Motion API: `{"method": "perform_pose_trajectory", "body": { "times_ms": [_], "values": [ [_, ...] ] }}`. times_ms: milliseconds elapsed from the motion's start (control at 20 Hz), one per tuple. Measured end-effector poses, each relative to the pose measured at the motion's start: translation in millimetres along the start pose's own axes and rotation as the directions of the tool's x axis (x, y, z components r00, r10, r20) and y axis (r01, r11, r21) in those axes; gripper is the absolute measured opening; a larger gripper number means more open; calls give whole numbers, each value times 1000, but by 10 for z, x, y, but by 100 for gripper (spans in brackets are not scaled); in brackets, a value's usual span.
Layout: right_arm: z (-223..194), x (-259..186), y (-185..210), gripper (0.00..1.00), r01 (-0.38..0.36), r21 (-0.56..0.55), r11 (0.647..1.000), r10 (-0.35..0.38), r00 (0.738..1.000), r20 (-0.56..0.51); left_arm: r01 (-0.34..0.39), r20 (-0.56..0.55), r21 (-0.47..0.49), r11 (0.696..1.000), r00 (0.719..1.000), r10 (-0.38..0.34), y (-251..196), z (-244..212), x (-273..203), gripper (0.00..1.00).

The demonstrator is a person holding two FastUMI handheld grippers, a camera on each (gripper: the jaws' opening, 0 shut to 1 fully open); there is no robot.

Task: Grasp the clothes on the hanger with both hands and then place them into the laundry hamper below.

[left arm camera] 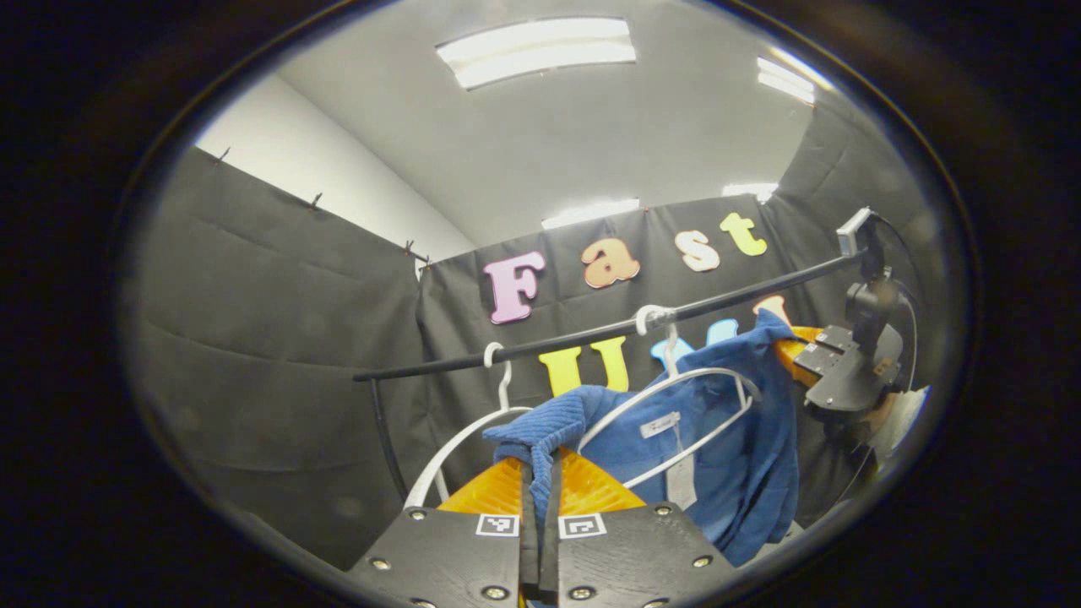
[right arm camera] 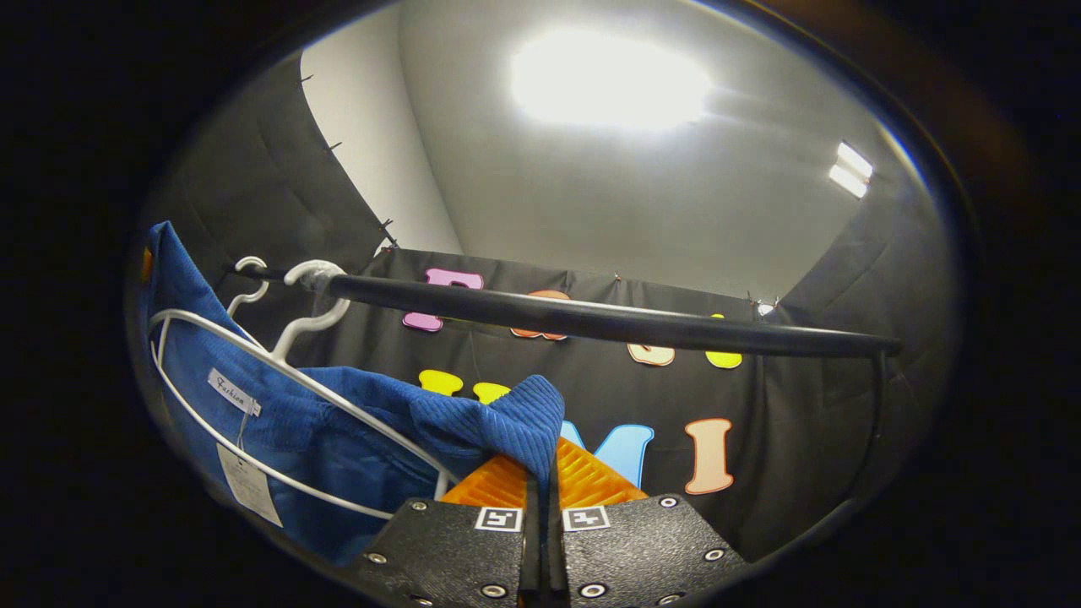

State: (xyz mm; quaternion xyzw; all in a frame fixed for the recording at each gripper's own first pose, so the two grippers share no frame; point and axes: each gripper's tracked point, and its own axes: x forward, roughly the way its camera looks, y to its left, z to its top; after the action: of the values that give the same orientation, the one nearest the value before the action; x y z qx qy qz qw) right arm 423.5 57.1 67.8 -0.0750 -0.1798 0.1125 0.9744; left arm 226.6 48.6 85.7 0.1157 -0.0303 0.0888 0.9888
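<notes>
Ribbed blue corduroy garment (left arm camera: 726, 439) on white wire hanger (left arm camera: 667, 397); left gripper (left arm camera: 540, 473) and right gripper (right arm camera: 540, 473) each clamped on a shoulder fold.

Black cloth (left arm camera: 279, 338) hangs as the booth's wall on every side, clipped along its top edge. Above it rise a plain white wall (left arm camera: 312, 177) and a grey ceiling (left arm camera: 591, 143), where long light panels (left arm camera: 536, 52) glow brightly.

Black rail (right arm camera: 591, 319) and white hangers (left arm camera: 667, 397) just above; open air beyond toward the ceiling.
</notes>
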Motion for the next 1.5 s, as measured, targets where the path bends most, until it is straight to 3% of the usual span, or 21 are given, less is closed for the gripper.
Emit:
{"method": "perform_pose_trajectory", "body": {
  "times_ms": [600,1000,1250,1500],
  "values": [
    [-456,280,-69,3,16,-29,999,-18,998,-52,-27,-82,129,991,996,38,562,-513,523,0],
    [-1030,298,50,4,-14,-24,1000,9,983,-184,11,-141,81,997,990,1,411,-931,643,3],
    [-1177,272,94,4,-36,-13,999,33,974,-226,15,-169,27,1000,986,-11,347,-1149,657,2],
    [-1664,39,140,3,-65,29,997,71,931,-359,19,-235,-45,999,972,-29,164,-1504,658,2]
  ]
}}
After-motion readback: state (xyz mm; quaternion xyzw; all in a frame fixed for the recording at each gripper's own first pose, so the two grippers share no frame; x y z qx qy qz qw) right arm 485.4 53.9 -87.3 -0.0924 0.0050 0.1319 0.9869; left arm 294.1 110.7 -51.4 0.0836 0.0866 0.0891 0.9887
